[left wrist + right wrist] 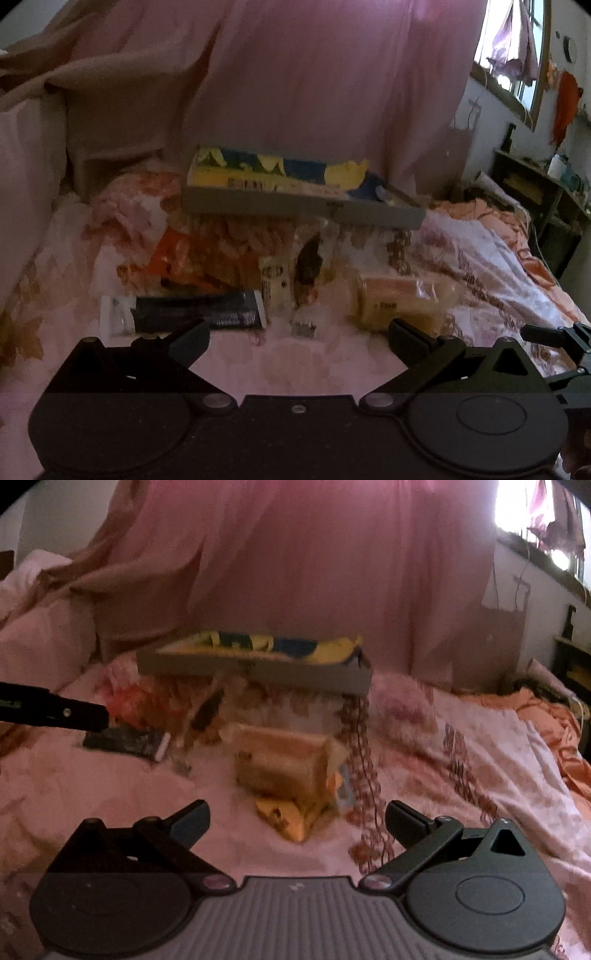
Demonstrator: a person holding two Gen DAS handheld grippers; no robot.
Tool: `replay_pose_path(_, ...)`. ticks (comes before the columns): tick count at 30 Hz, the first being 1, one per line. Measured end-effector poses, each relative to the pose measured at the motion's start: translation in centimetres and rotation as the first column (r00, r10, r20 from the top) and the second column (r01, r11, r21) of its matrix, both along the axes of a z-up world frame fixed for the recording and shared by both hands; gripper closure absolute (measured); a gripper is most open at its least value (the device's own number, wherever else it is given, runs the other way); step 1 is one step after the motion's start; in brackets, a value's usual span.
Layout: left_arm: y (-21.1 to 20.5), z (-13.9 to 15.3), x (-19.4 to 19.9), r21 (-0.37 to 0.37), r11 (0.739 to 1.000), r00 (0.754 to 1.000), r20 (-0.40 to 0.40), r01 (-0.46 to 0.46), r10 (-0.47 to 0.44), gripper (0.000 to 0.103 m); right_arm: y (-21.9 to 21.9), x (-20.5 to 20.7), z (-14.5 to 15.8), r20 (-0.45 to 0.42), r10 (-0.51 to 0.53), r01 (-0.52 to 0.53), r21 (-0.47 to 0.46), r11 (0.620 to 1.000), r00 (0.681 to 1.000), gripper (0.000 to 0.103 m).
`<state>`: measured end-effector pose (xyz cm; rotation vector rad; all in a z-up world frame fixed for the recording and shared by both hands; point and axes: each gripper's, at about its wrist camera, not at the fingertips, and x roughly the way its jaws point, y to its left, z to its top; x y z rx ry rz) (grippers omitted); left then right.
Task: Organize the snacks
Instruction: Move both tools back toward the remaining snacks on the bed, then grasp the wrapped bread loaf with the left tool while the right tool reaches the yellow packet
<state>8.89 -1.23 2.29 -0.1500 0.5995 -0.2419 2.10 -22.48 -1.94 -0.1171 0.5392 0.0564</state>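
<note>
Both grippers spread wide over the bed, holding nothing.
Just past my left gripper (297,338) lies a dark wrapped bar (195,308); ahead of my right gripper (297,818) sit a yellow packet (286,818) and a bread bag (284,762). Farther back, a grey tray (258,670) holds a blue-yellow bag (273,644), before the pink curtain (295,554).

Print on the blurred dark packet (195,308) and orange bag (184,264) cannot be read. The grey tray (295,208) wall hides the lower part of its yellow-blue packets (280,171).
</note>
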Motion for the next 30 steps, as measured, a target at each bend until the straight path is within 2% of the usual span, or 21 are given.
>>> replay_pose_path(11, -1.2, -2.7, 1.1, 0.032, 0.994, 0.991, -0.098, 0.100, -0.096, 0.001, -0.2, 0.8, -1.2, -0.085, -0.018, 0.017, -0.006, 1.000, 0.996, 0.000)
replay_pose_path(21, -2.2, -3.0, 3.7, 0.098, 0.975, 0.977, -0.100, 0.199, -0.189, 0.001, -0.5, 2.2, -2.1, -0.129, -0.026, 0.028, 0.012, 1.000, 0.991, 0.000)
replay_pose_path(25, -3.3, -2.5, 5.3, 0.147, 0.943, 0.954, -0.087, 0.298, -0.288, 0.001, -0.7, 3.1, -2.4, -0.144, -0.023, 0.025, 0.017, 1.000, 0.989, 0.000)
replay_pose_path(28, -4.5, -2.2, 6.5, 0.200, 0.902, 0.924, -0.080, 0.382, -0.374, 0.001, -0.7, 4.0, -2.6, -0.163, -0.005, 0.009, 0.024, 1.000, 0.987, 0.000)
replay_pose_path(30, -5.4, -1.8, 7.4, 0.237, 0.866, 0.897, -0.068, 0.440, -0.437, 0.001, -0.9, 4.8, -2.7, -0.171, 0.008, -0.005, 0.018, 1.000, 0.985, 0.000)
